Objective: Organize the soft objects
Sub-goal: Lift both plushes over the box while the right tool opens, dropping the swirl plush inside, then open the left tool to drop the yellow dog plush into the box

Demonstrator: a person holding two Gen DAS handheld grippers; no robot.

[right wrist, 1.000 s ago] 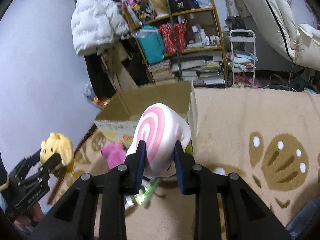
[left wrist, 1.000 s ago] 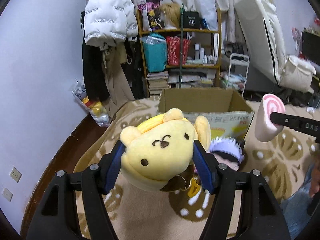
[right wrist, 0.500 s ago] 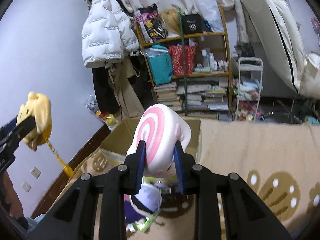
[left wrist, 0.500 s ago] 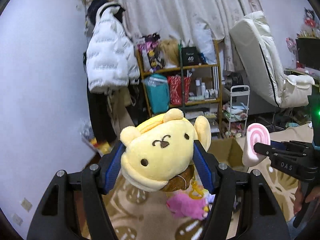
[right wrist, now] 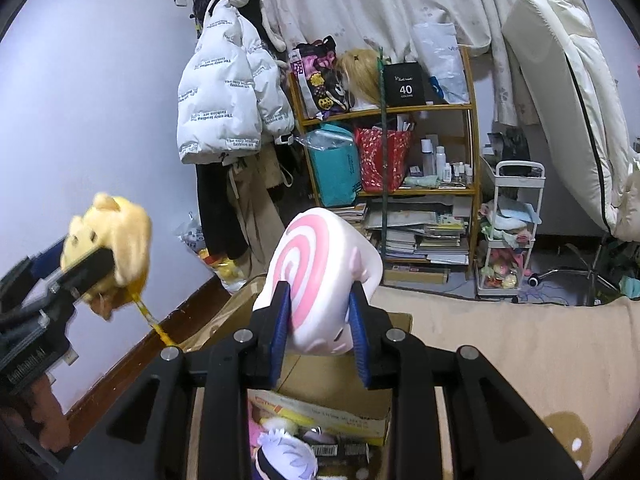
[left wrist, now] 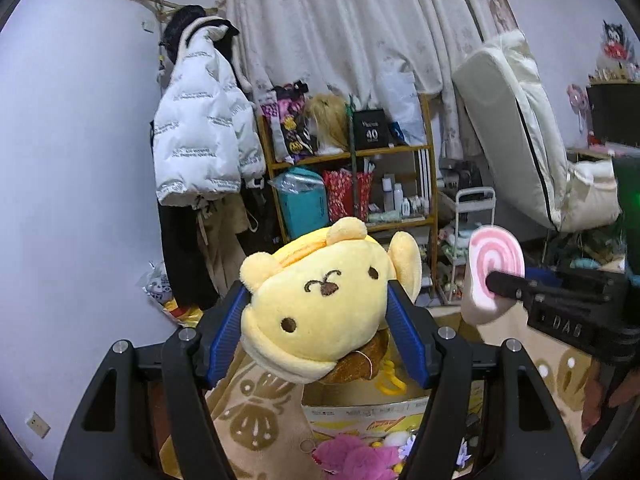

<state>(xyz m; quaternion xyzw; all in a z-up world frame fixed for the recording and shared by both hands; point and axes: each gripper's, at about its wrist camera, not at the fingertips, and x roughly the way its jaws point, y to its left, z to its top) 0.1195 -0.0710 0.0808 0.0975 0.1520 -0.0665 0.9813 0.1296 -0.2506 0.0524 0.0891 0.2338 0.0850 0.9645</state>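
Both loads airborne above cardboard box [right wrist: 336, 392]. My left fingers [left wrist: 316, 336] clamp yellow plush [left wrist: 320, 304], right fingers [right wrist: 318, 328] pinch swirl plush [right wrist: 320, 280]. Neither boxed yet; pink plush [left wrist: 356, 458] waits beside box.

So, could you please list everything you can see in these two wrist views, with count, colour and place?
Round plush dog head: one, yellow, clamped in the left gripper.
Swirl-patterned plush roll: one, pink and white, clamped in the right gripper.
Open cardboard box: one, brown, below both grippers on the rug.
Fuzzy plush: one, magenta, by the box.
Patterned rug: one, beige.
Puffer jacket: one, white, hanging on the wall.
Wooden shelf: one, cluttered, at the back wall.
Rolling cart: one, white, right of the shelf.
Left gripper: black with blue pads.
Right gripper: likewise.
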